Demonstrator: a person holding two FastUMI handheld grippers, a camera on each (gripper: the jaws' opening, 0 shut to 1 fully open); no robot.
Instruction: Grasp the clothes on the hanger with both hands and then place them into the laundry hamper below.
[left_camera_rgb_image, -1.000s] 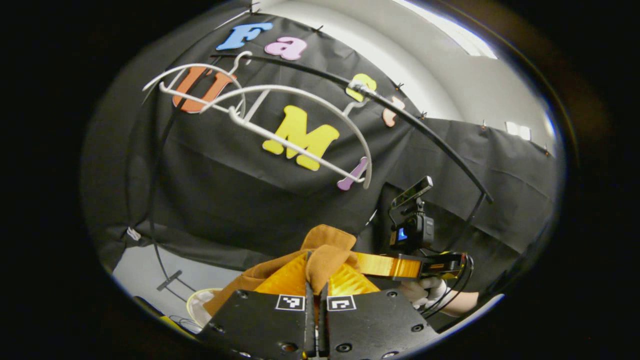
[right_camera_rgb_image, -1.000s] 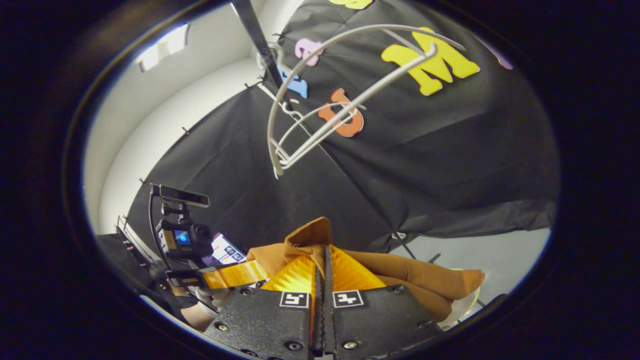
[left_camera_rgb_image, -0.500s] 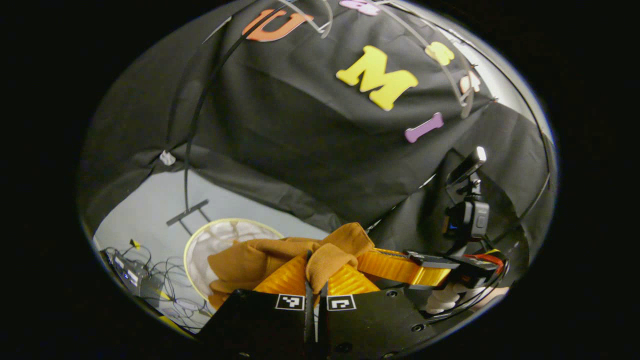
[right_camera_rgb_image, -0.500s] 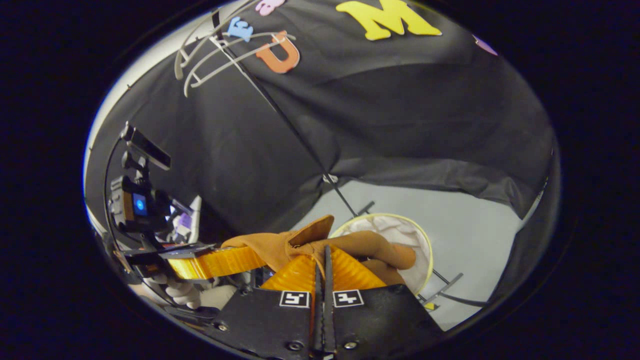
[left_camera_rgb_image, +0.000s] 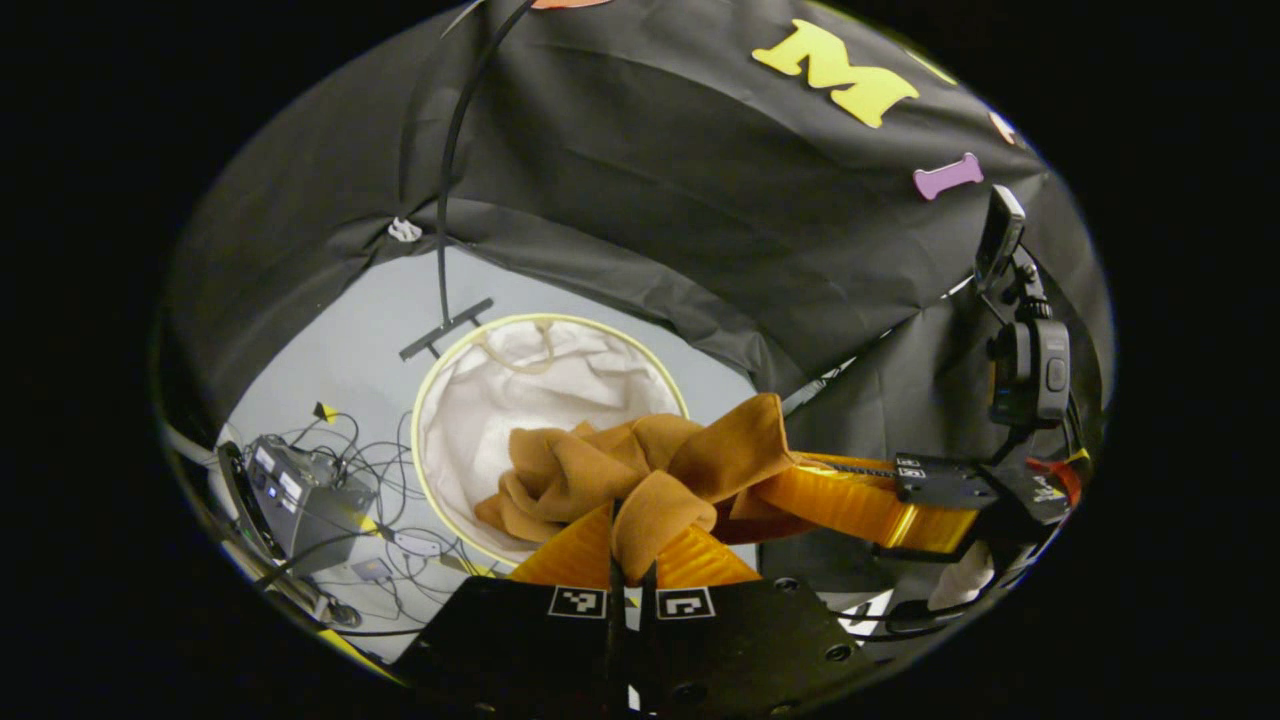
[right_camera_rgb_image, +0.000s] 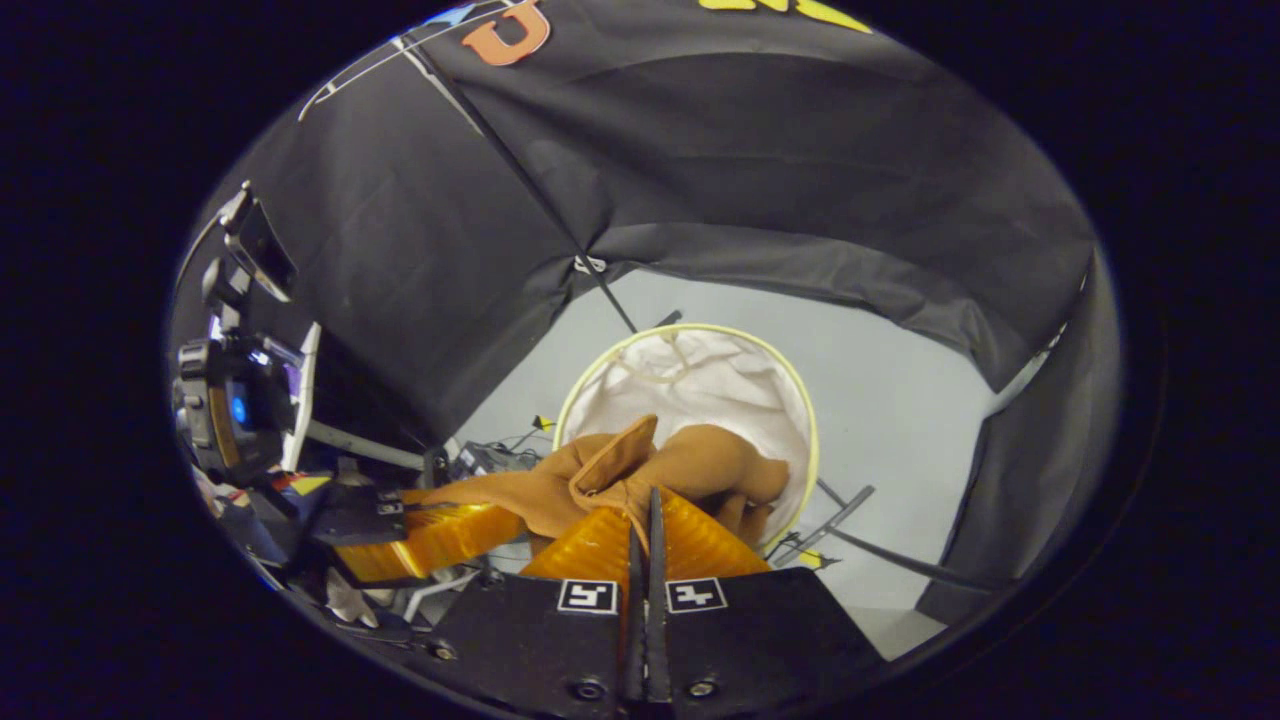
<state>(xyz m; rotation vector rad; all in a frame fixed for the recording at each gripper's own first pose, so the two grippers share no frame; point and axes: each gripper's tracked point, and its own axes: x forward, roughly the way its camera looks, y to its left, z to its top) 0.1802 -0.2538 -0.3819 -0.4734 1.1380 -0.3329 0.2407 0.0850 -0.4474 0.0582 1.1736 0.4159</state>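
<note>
A: Where is the garment?

B: The soft tan-brown cloth garment (left_camera_rgb_image: 600, 470) is bunched between the two grippers, hanging over the open mouth of the round white fabric laundry hamper with a pale yellow rim (left_camera_rgb_image: 445, 360). In the left gripper view its folds lie just ahead of the left gripper (left_camera_rgb_image: 630, 545), and the lowest folds look to dip inside the hamper's rim.

A: And what is the left gripper doing?

B: It is pinched tight on a fold of the garment; the cloth rises out from between its two fingers. Off to its right, the right gripper (left_camera_rgb_image: 800, 470) shows with a corner of the same cloth at its tip.

A: From the other side?

B: In the right gripper view the right gripper (right_camera_rgb_image: 640, 525) is clamped on the garment (right_camera_rgb_image: 700, 465) too, a peak of cloth standing up just ahead of its fingertips. The hamper (right_camera_rgb_image: 790, 400) sits straight ahead of it and below, on the pale grey floor (right_camera_rgb_image: 900, 370). The left gripper (right_camera_rgb_image: 470, 505) is to its left, the cloth stretched across to it.

A: Anything around the hamper?

B: A thin black stand pole (left_camera_rgb_image: 440, 200) rises behind it, and left of the left gripper a grey box with a tangle of cables (left_camera_rgb_image: 300, 490) lies on the floor
</note>
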